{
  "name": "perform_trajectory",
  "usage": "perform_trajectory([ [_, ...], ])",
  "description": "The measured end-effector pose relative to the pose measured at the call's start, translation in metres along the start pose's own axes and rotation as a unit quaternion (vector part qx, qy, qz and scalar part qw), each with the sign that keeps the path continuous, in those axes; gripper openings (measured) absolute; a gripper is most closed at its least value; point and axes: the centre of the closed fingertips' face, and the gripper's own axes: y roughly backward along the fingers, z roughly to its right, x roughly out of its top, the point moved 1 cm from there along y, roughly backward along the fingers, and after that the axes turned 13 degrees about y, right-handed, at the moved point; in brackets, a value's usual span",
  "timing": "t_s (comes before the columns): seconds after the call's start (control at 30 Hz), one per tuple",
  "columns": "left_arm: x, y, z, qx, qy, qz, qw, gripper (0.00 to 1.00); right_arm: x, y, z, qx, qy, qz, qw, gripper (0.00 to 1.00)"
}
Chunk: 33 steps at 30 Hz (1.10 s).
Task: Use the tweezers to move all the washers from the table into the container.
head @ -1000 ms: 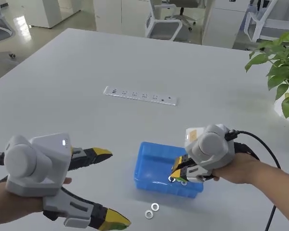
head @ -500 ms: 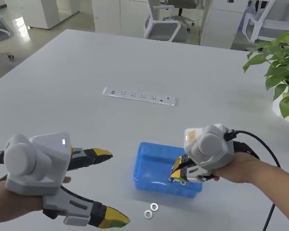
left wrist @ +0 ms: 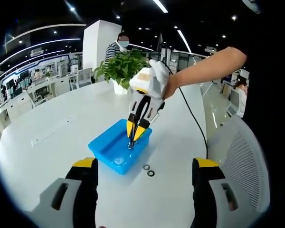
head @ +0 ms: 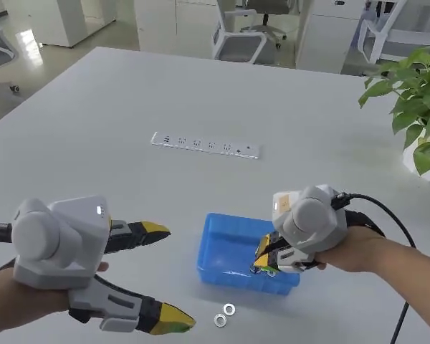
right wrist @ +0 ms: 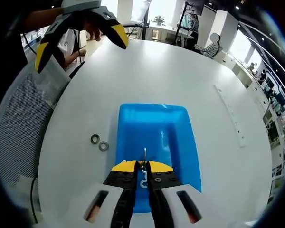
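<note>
Open-plan office with chairs behind; a broad white worktop (head: 201,93) filled the foreground. One blue container (head: 229,247) sat on it, open side up.

The right hand-held gripper (head: 266,259) hung over the container's right end, its jaws closed nearly together on one pair of tweezers (left wrist: 131,140). The tweezers pointed down into the container — probably so that a washer would drop inside and not roll off. A small ring seemed to sit at the tweezer tips, though it was too small to be sure of.

The left hand-held gripper (head: 168,274) hovered to the left of the container, jaws spread wide and holding nothing — likely kept clear of the working side.

Two washers, one (head: 230,309) just beside the other (head: 221,319), lay flat on the worktop close to the container's near wall, not yet moved.

One white power strip (head: 204,144) lay well beyond the container, and one leafy plant (head: 416,100) stood far off to its right.
</note>
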Motion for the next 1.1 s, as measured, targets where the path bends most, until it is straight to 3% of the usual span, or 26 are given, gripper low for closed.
perform_trajectory([
  [0.33,0.003,-0.001,0.0,0.0,-0.004,0.002,1.0,0.86,0.004,0.006,0.001,-0.008,0.001,0.005,1.0,0.08],
  [0.63,0.011,-0.006,-0.001,0.004,-0.021,-0.004,0.9998,0.77,0.011,0.018,0.002,-0.015,0.005,0.008,0.9998,0.08],
  [0.93,0.024,-0.01,-0.007,0.027,-0.036,-0.004,0.999,0.54,0.03,0.038,-0.002,-0.015,0.009,0.017,0.9997,0.07],
  [1.1,0.028,-0.013,-0.003,0.018,-0.044,-0.017,0.9988,0.35,0.04,0.047,-0.006,-0.013,0.01,0.023,0.9996,0.07],
])
